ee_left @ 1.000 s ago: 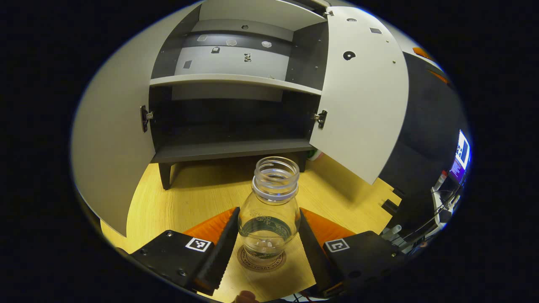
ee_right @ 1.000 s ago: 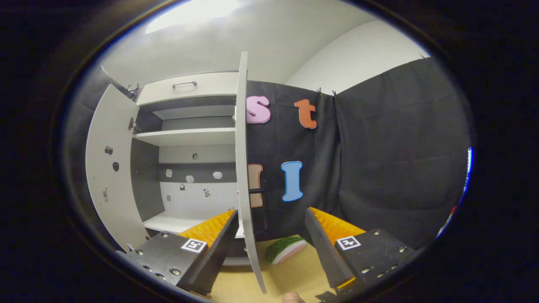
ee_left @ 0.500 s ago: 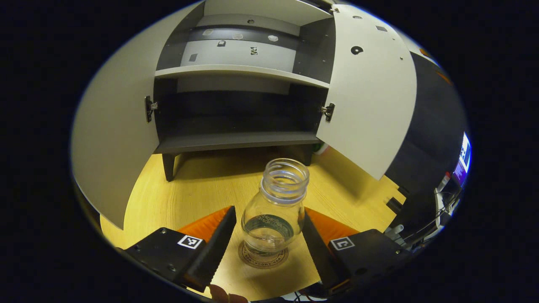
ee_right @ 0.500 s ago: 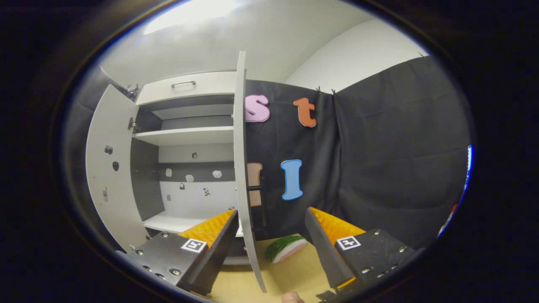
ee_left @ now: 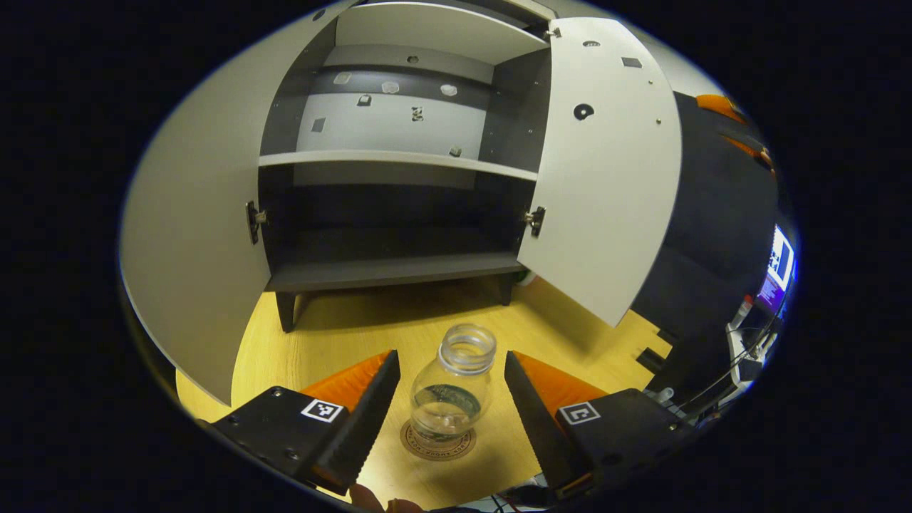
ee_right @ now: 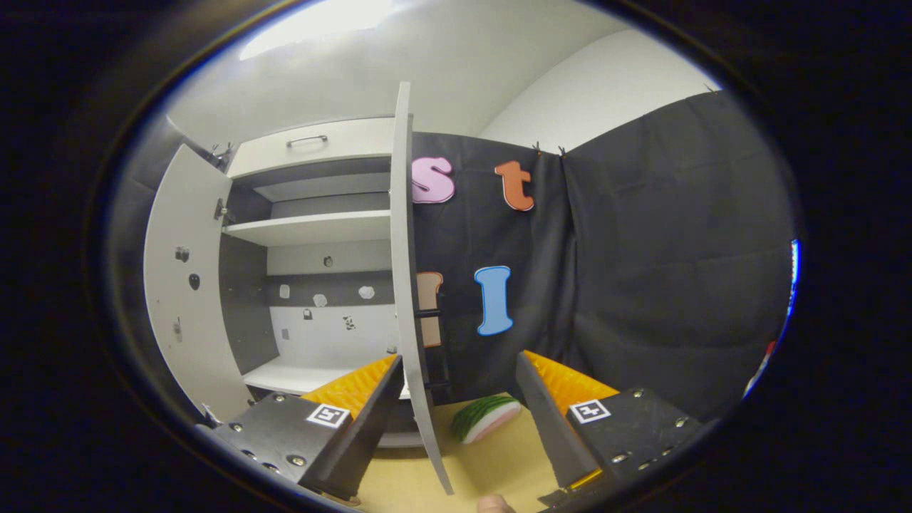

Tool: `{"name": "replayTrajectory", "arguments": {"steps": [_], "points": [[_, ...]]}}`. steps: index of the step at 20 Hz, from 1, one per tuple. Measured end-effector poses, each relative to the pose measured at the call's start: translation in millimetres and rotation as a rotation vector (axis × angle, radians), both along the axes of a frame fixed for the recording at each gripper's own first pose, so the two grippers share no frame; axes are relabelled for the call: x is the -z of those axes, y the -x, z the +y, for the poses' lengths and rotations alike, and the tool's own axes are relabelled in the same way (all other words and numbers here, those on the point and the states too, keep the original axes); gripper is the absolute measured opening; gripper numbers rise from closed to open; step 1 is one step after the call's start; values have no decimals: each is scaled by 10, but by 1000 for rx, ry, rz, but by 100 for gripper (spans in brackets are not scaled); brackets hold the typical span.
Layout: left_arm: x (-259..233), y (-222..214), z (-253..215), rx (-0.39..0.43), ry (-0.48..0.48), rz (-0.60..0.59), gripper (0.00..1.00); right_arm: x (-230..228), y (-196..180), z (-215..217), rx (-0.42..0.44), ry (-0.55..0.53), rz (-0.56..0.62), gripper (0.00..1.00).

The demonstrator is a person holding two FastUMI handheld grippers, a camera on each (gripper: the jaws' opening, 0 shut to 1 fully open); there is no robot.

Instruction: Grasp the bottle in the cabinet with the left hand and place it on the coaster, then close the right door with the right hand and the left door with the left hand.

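Left claw: fingers spread, clear of bottle on both sides, gripping nothing. Bottle upright, capless, standing on coaster on worktop, between fingers. Cabinet at 12 o'clock, left door at 9, right door at 2, both open.

Right claw: fingers apart, empty, right door's edge between them; watermelon-slice toy on worktop beyond.

Risk: left claw clipping bottle on withdrawal, tipping it. Right door slipping past fingertips if pushed at edge.

Left tongs spread wide, gripping nothing, right tongs likewise parted, fingertip at bottom edge
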State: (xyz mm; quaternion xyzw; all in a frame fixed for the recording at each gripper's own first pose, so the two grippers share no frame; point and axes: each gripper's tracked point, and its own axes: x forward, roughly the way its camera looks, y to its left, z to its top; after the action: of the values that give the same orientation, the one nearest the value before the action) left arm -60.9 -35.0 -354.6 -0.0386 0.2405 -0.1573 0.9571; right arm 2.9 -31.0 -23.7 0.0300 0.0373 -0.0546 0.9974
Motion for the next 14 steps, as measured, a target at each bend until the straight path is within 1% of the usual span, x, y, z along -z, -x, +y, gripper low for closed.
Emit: {"name": "replayTrajectory", "arguments": {"steps": [4,7,9,10,11,13,14], "points": [[-435,-52,-7,-13,12,-80,94,16,-26,1,-5,0,-3,96],[-986,-166,-17,-31,38,-192,94,-9,-42,-47,1,2,-12,96],[-1314,-287,-22,-59,19,-253,94,-13,-70,-82,6,8,-16,96],[-1483,-333,4,-77,7,-270,94,-9,-90,-117,12,14,-14,94],[-1667,-358,2,-88,-3,-290,94,-9,-105,-151,15,21,-12,96],[-2044,-428,14,-115,-36,-344,94,-39,-153,-191,22,34,-18,96],[-2168,-378,78,-123,-68,-353,93,-59,-189,-217,25,40,-23,96]]}}
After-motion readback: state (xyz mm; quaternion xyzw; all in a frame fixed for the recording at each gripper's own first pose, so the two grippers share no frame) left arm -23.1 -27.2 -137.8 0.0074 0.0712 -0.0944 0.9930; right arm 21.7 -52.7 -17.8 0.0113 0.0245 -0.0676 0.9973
